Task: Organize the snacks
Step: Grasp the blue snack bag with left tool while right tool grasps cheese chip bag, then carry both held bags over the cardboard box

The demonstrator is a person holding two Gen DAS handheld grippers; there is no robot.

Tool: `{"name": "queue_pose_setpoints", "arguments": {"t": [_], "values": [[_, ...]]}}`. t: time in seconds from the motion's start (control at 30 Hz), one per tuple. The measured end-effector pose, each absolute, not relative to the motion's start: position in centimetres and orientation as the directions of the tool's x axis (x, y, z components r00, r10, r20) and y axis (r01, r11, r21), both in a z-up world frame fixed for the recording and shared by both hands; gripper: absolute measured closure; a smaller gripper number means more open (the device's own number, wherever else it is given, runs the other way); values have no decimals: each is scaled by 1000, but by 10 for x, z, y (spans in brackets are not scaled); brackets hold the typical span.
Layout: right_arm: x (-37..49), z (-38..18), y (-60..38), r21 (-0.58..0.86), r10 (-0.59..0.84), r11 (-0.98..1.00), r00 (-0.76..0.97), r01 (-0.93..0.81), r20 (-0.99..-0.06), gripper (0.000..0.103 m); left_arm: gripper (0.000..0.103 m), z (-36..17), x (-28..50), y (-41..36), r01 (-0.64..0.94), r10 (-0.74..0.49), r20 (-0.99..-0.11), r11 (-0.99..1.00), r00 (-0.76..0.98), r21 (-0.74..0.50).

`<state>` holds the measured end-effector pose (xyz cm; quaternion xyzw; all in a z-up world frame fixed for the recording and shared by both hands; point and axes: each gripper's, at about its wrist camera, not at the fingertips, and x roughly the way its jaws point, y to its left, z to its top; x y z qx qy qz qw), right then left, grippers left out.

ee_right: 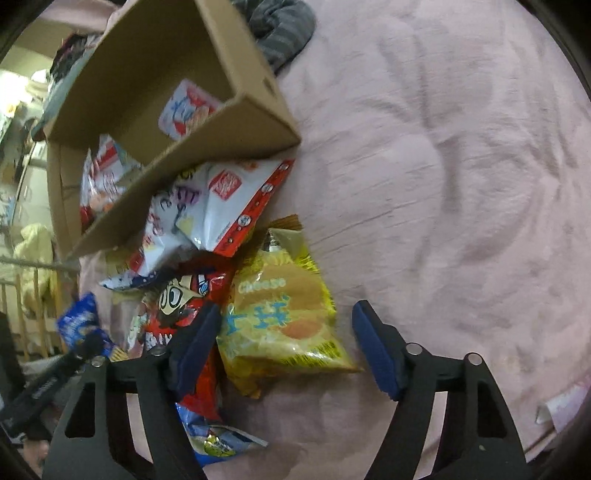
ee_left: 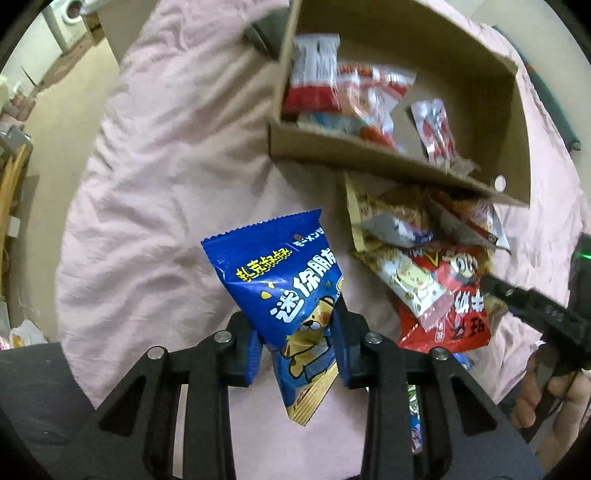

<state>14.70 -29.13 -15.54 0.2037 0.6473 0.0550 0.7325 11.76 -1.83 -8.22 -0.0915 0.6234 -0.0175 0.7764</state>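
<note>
**Blue snack bag held aloft over pink bedding**

Blue foil fills the left wrist view: the left gripper (ee_left: 301,341) has its two blue-padded fingers closed on the lower half of a blue snack bag (ee_left: 284,288), which stands up out of the jaws with its crimped top edge tilted away; the bag carries yellow and white Chinese lettering and a cartoon dog. Behind it a pink bedspread (ee_left: 166,155) covers the surface; a cardboard box (ee_left: 388,166) lies on it toward the upper right, open at the top, with several red-and-white packets (ee_left: 317,74) inside.

Just in front of the box's near wall lies a loose heap of snacks (ee_left: 424,266), some partly tucked under the cardboard; a red bag with a cartoon face (ee_left: 454,317) sits at the near end of the heap.

Seen from the right wrist, the right gripper (ee_right: 288,347) is spread wide and holds nothing; its left finger (ee_right: 195,347) lies over the red bag (ee_right: 184,295), though contact cannot be judged, while its right finger (ee_right: 376,350) hangs over bare bedspread (ee_right: 443,184); a yellow cheese snack bag (ee_right: 280,321) lies between the two fingers on the bedding. A white packet with a red edge (ee_right: 236,199) leans against the box (ee_right: 177,155); grey cloth (ee_right: 280,33) lies beyond the box's far corner.
</note>
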Motion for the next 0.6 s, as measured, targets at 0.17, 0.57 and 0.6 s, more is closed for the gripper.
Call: {"name": "queue_pose_setpoints", "arguments": {"t": [0.17,0.57,0.6], "values": [[141,-152,-289,363,343,922,151,135,-927,52,75,-72,112,-12,-104,-157,-956,977,248,-187],[108,-104,-348,413,324,891,374,188,-869,55,75,-76,120,-14,-118,-174,-946,970,274,-212],[106,-102,-347,416,321,889,389,189,-864,55,75,-76,120,-14,-118,-170,-946,971,277,-209]]}}
